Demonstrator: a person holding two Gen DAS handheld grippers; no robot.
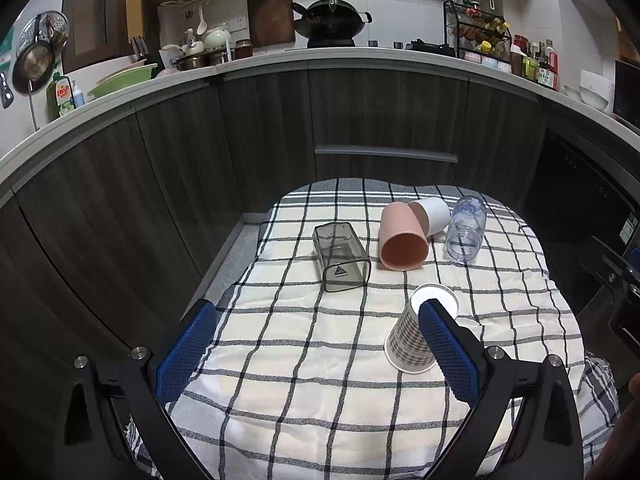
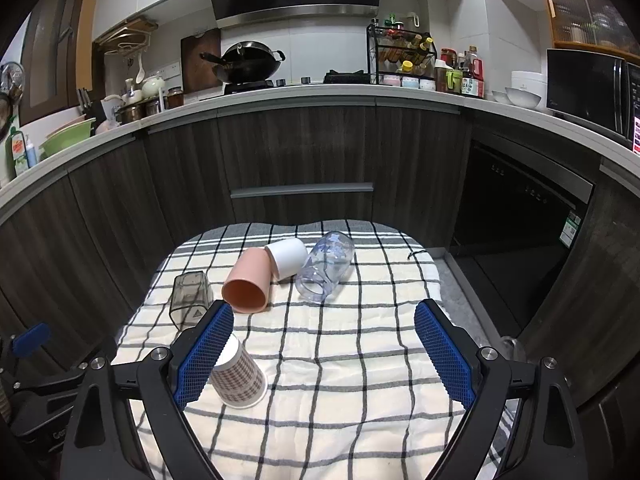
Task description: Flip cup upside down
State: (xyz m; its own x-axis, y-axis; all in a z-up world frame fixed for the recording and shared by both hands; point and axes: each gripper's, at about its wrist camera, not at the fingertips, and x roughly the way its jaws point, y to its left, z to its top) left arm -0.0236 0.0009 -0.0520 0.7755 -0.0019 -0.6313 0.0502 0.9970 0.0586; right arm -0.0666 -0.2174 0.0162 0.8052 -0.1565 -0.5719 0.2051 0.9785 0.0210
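Observation:
A plaid paper cup (image 1: 408, 340) stands mouth down on the checked cloth (image 1: 300, 360); it also shows in the right wrist view (image 2: 238, 376). A pink cup (image 1: 402, 240), a white cup (image 1: 434, 214), a clear glass (image 1: 466, 234) and a smoky square cup (image 1: 340, 258) lie on their sides farther back. My left gripper (image 1: 316, 312) is open and empty, its right finger in front of the paper cup. My right gripper (image 2: 324, 318) is open and empty, its left finger beside the paper cup.
The cloth covers a small table (image 2: 436, 280) in front of dark kitchen cabinets (image 2: 300, 152). A dishwasher (image 2: 520, 220) stands to the right. The pink cup (image 2: 246, 282), white cup (image 2: 286, 258), clear glass (image 2: 326, 266) and smoky cup (image 2: 190, 296) cluster at the far side.

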